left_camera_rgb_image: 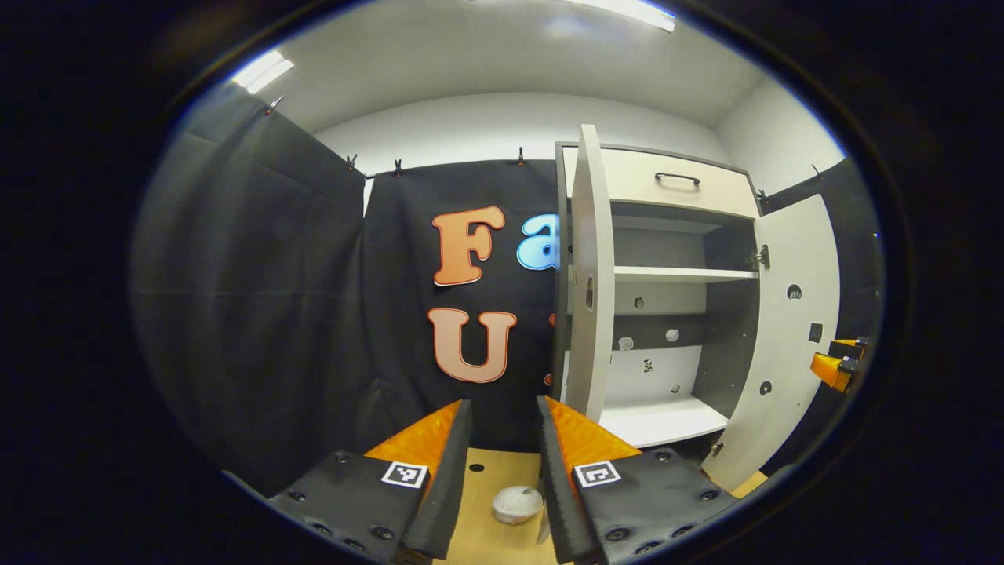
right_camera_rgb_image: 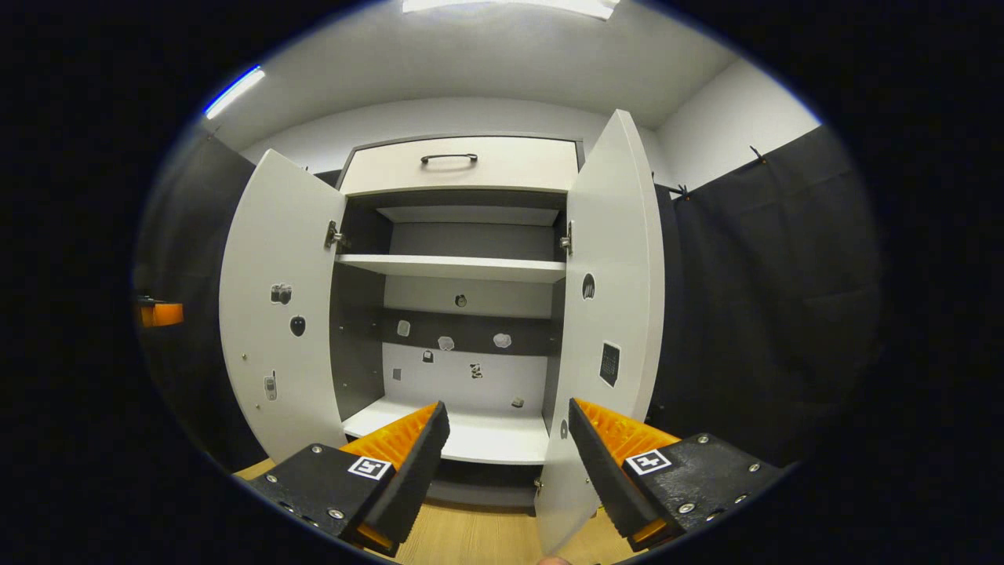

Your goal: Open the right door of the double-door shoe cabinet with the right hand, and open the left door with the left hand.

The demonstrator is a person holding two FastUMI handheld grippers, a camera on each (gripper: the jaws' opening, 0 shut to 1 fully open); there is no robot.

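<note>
Both doors of the cabinet (right_camera_rgb_image: 459, 298) are standing open. In the right gripper view the left door (right_camera_rgb_image: 278, 314) is swinging out to the left side and the right door (right_camera_rgb_image: 608, 314) is angling out toward the camera on the right, with the shelf (right_camera_rgb_image: 451, 268) and the bottom board (right_camera_rgb_image: 478, 435) lying exposed between them. A drawer (right_camera_rgb_image: 463, 174) with a dark handle is sitting closed along the cabinet's top edge. Small stickers are dotting the back panel and the inner faces of both doors.

The right gripper (right_camera_rgb_image: 508, 428) is hovering in front of the cabinet's lower edge, its jaws standing wide and gripping nothing; the right door's lower edge is showing between them, though whether it is touching either finger cannot be told.

In the left gripper view the left gripper (left_camera_rgb_image: 504, 428) is pointing at the booth wall beside the cabinet, its jaws parted moderately and empty. The left door is showing edge-on just right of the fingers. A small white bowl-like thing (left_camera_rgb_image: 517, 503) is lying on the wooden floor (left_camera_rgb_image: 486, 479) between the fingers. The right gripper is peeking in at the far right, beyond the right door.
</note>
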